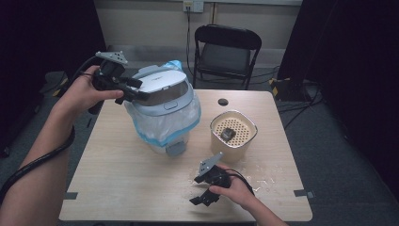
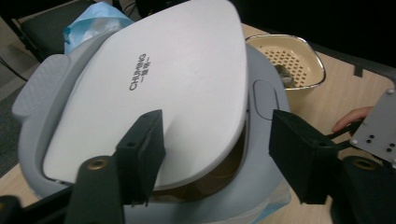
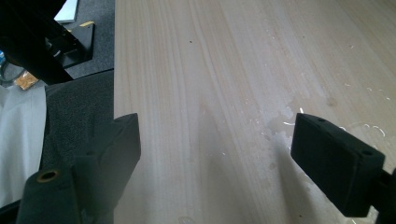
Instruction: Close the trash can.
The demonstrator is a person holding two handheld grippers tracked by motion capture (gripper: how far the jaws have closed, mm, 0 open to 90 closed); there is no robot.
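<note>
High view: bin (image 1: 164, 113), grey rounded plastic, blue-white liner, far left on wooden table (image 1: 141, 183); left gripper (image 1: 136, 92) at white lid (image 1: 162, 87). Cream perforated basket (image 1: 234, 134) right.

Left gripper view: jaws spread astride glossy lid edge (image 2: 205, 154), not pinching. Risk: smooth lid slipping, bin tipping.

Right gripper view: right gripper (image 3: 215, 163) jaws spread, empty, over wet patch (image 3: 280, 126).
</note>
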